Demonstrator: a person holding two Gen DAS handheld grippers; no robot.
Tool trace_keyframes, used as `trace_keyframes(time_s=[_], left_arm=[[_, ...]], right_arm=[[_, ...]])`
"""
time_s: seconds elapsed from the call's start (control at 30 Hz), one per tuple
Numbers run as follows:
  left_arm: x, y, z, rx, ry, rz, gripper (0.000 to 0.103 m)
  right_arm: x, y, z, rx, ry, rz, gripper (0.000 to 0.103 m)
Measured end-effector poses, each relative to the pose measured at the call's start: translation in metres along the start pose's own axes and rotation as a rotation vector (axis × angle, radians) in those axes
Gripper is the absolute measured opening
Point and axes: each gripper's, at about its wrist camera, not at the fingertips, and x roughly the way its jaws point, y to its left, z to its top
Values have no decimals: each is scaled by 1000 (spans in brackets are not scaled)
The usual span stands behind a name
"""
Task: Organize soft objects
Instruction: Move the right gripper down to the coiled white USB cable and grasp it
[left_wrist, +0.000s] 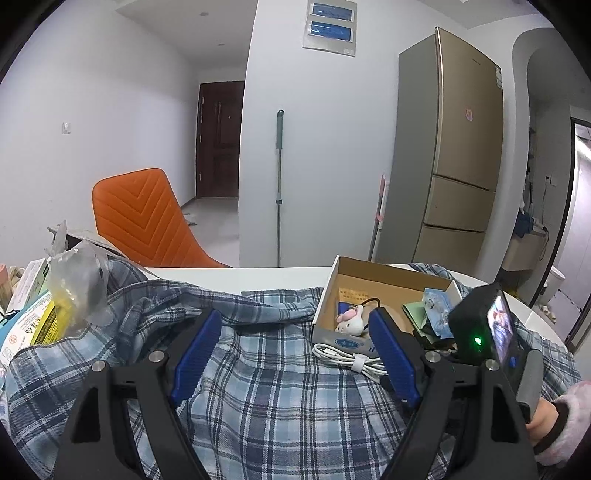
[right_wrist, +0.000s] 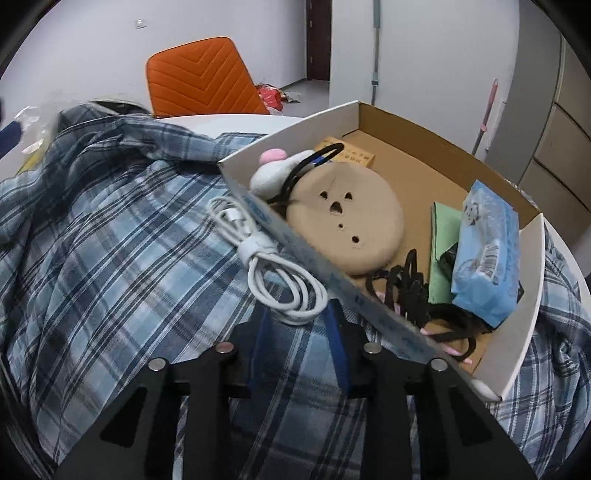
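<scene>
I see plaid shirt (left_wrist: 266, 387) spread across desk (left_wrist: 236, 275). Coiled white cable (right_wrist: 273, 266) on it, long axis running beside cardboard box (right_wrist: 524, 332) near wall. My left hand-held gripper (left_wrist: 295, 354) wide open, empty. My right hand-held gripper (right_wrist: 299, 328) part-open at cable loop, not gripping.

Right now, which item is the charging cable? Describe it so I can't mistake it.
Find the open cardboard box sitting on the plaid shirt. Just outside its near white wall, on the shirt, lies the white cable, coiled in loops and cinched by a white strap. It is the only white cord there; the black straps lie inside the box.
</scene>
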Motion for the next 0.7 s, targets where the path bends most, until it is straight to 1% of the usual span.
trace_keyframes(time_s=[0.03, 0.07, 0.1, 0.3, 0.4, 0.47, 0.6, 0.63, 0.7], left_arm=[[0, 0, 0, -3, 2, -1, 84], [0, 1, 0, -6, 3, -3, 84], [-1, 0, 1, -7, 2, -5, 84], [-2, -1, 1, -5, 1, -12, 84], [-3, -3, 1, -5, 1, -23, 84], [-4, -5, 2, -2, 0, -30, 84], [-5, -8, 2, 6, -1, -38, 84], [-6, -9, 2, 7, 1, -40, 84], [-6, -9, 2, 5, 2, -41, 84]], right_arm=[[-3, 1, -2, -5, 2, 6, 21], [-6, 1, -5, -12, 7, 11, 7], [-9, 2, -7, -19, 15, 14, 6], [-30, 9, -22, -49, 23, 38, 4], [-41, 16, -30, -84, 22, 16, 4], [-46, 19, -36, -99, 28, -28, 4], [-54, 19, -43, -95, 64, -1, 4], [-58, 18, -43, -92, 52, -16, 5], [-60, 15, -39, -77, 38, -52, 14]])
